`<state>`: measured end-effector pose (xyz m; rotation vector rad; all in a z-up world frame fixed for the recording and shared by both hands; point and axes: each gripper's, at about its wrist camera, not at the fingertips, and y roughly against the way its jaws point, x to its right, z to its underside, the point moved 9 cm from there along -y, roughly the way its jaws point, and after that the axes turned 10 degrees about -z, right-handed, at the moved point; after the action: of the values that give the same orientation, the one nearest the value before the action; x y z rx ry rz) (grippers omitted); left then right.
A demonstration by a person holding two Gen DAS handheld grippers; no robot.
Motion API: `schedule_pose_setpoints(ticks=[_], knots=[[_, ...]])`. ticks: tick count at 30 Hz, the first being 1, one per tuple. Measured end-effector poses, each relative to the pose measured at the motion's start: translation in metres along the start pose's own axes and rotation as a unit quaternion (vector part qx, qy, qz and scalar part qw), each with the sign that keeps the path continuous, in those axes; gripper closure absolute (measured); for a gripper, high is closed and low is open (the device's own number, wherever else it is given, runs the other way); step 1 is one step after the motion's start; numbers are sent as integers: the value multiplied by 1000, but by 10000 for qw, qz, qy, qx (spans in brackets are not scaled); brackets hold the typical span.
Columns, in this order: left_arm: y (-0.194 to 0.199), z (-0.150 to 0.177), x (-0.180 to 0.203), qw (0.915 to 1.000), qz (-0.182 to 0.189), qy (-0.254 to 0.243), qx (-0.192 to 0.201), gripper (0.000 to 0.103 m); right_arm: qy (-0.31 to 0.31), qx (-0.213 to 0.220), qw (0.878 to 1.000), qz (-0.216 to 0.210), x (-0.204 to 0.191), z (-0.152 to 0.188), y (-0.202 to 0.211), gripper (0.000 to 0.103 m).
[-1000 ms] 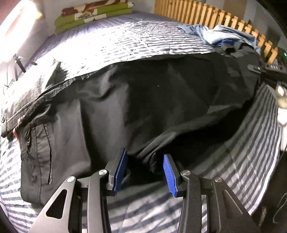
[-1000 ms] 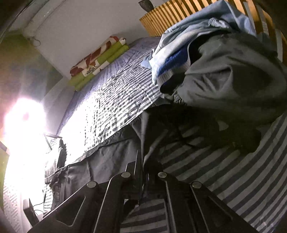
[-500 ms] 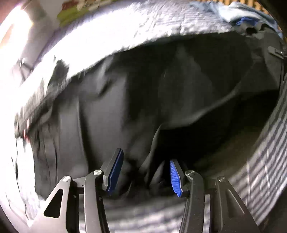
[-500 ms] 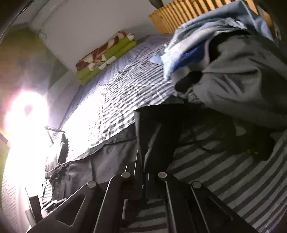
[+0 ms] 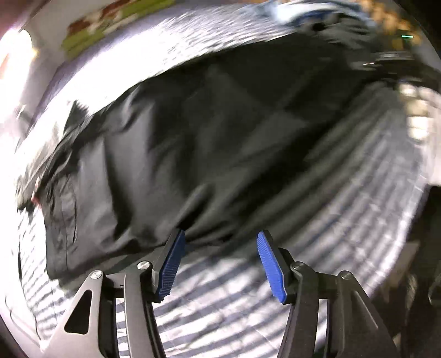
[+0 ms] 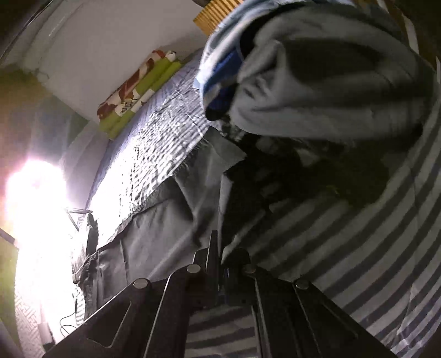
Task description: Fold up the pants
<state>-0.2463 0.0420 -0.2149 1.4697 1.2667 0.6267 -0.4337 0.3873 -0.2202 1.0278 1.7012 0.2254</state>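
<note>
Dark pants (image 5: 193,154) lie spread across the striped bed, waist end at the left, legs running to the far right. My left gripper (image 5: 220,261) stands open just short of the pants' near edge, its blue pads (image 5: 172,264) bare over striped sheet. In the right wrist view the pants (image 6: 165,225) stretch away to the left, and my right gripper (image 6: 222,258) is shut on a fold of the dark fabric at the leg end. The left wrist view is blurred by motion.
A heap of grey and blue clothes (image 6: 317,82) sits close beyond the right gripper. Folded green and red bedding (image 6: 137,93) lies by the far wall. A wooden slatted headboard (image 6: 217,13) runs behind. Strong glare (image 6: 35,198) fills the left side.
My left gripper has drawn back from the pants' edge, which lay between its fingers, and now has only sheet between them. The right gripper has kept its hold and moved nearer the clothes heap.
</note>
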Motion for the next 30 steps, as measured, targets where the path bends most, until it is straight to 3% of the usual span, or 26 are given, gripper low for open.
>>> schedule_pose_setpoints(ticks=[3,5,7,9,10,12,14,18,21,22,24,27,28,30], knots=[[14,-23,14,9987,376,70,344,45,-84,-54,9999,72,8,7,-2,101],[6,-43,20,9971,504,237,520,56,-118,-41,9999,118,10,10,-3,101],[-15,-54,27,9968,644,265,384,68,-151,-4,9998,106,9,10,-1,101],[-42,-46,51,9944,1051,38,-42,67,-140,45,9999,86,6,8,1,101],[-41,-47,56,9963,820,-165,183,63,-111,77,9999,90,4,6,2,101],[-28,-46,68,9952,849,-427,231,56,-63,97,9998,135,0,6,3,101],[-12,-49,65,9933,1071,-202,371,56,-12,144,9998,160,-5,5,5,101],[18,-65,41,9905,1025,238,891,55,121,288,9995,111,-23,1,13,101],[4,-96,33,9876,1158,322,1012,56,217,333,9991,147,-34,-1,17,101],[-4,-106,40,9878,1130,242,1044,63,233,341,9990,159,-35,-1,18,101],[-29,-117,50,9910,960,24,934,78,252,383,9987,213,-37,-3,22,101],[-68,-115,71,9934,1004,-196,517,78,254,427,9985,214,-39,-2,25,101],[-65,-116,71,9927,986,-188,667,76,237,395,9988,176,-41,0,24,101],[-57,-113,68,9918,1155,-60,539,73,266,409,9986,218,-45,1,23,101]])
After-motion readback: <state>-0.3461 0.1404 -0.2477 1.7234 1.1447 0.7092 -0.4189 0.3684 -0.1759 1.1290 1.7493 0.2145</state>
